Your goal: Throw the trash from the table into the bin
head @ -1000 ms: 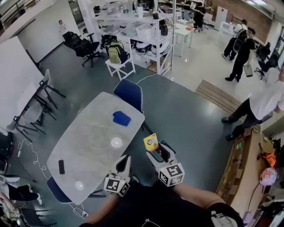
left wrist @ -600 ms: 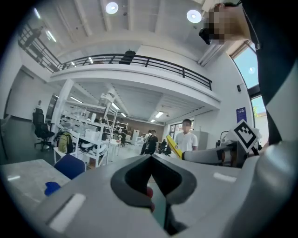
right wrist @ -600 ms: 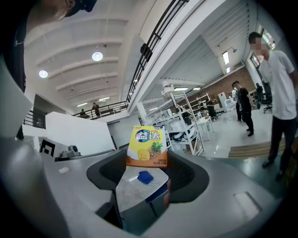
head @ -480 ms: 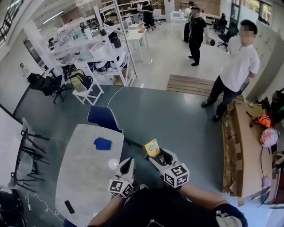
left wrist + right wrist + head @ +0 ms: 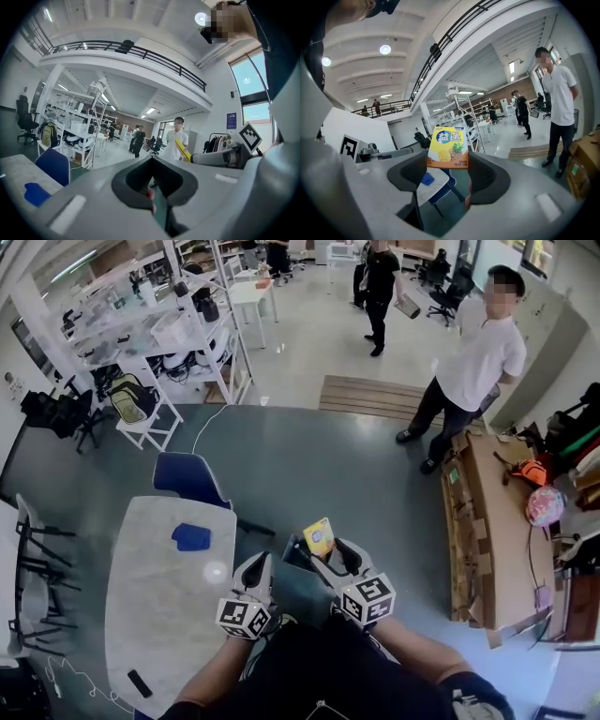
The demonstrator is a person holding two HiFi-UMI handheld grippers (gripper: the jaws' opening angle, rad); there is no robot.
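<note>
A yellow snack box (image 5: pixel 319 536) with a pineapple picture stands upright between the jaws of my right gripper (image 5: pixel 324 555), which is shut on it. In the right gripper view the box (image 5: pixel 447 149) sits at the jaw tips of that gripper (image 5: pixel 447 161). My left gripper (image 5: pixel 257 568) hovers beside it, just off the right edge of the marble table (image 5: pixel 159 615); its jaws meet and hold nothing (image 5: pixel 151 161). From the left gripper view the box's edge (image 5: pixel 183 150) shows to the right. A dark grey shape lies under the box; I cannot tell if it is the bin.
On the table lie a blue cloth (image 5: pixel 192 536) and a black handset (image 5: pixel 138 682). A blue chair (image 5: pixel 187 479) stands at its far end. Cardboard boxes (image 5: pixel 487 521) line the right side. A person in white (image 5: pixel 469 371) and another in black (image 5: pixel 380 277) stand beyond.
The view has swung right: the table has slid to the left and the cardboard boxes have come in. Both grippers keep their places, the right still holding the box.
</note>
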